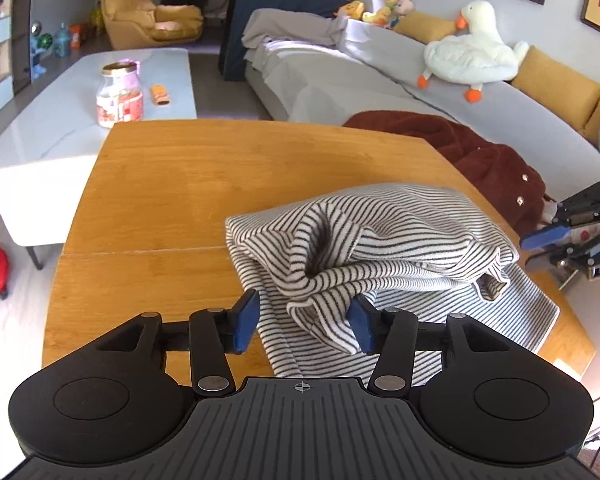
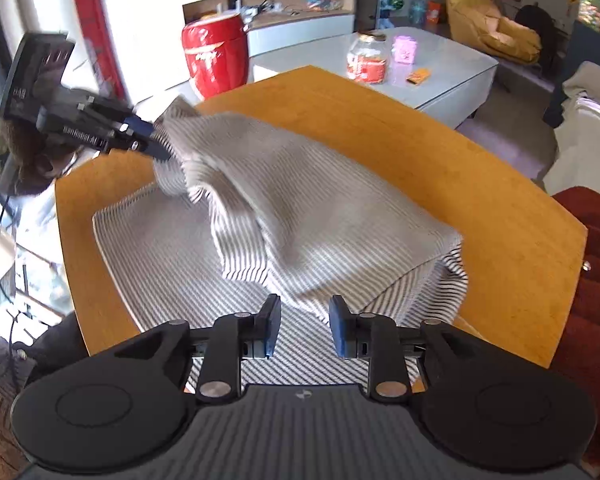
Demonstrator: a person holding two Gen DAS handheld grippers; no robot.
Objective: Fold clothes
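A black-and-white striped garment (image 1: 380, 248) lies partly folded on the wooden table (image 1: 180, 184). In the left wrist view my left gripper (image 1: 306, 322) stands open, with a bunched fold of the garment between its blue pads (image 1: 246, 320), touching the right pad. In the right wrist view the left gripper (image 2: 156, 140) is at a raised corner of the garment (image 2: 300, 216). My right gripper (image 2: 304, 326) is open just above the garment's near edge, nothing between its pads. It also shows at the right edge of the left wrist view (image 1: 540, 244).
A white coffee table (image 1: 80, 92) with a jar (image 1: 119, 94) stands beyond the wooden table. A grey sofa (image 1: 380, 80) with a brown coat (image 1: 480, 160) and a plush goose (image 1: 472, 52) lies to the right. A red barrel-shaped object (image 2: 216, 56) stands by the shelves.
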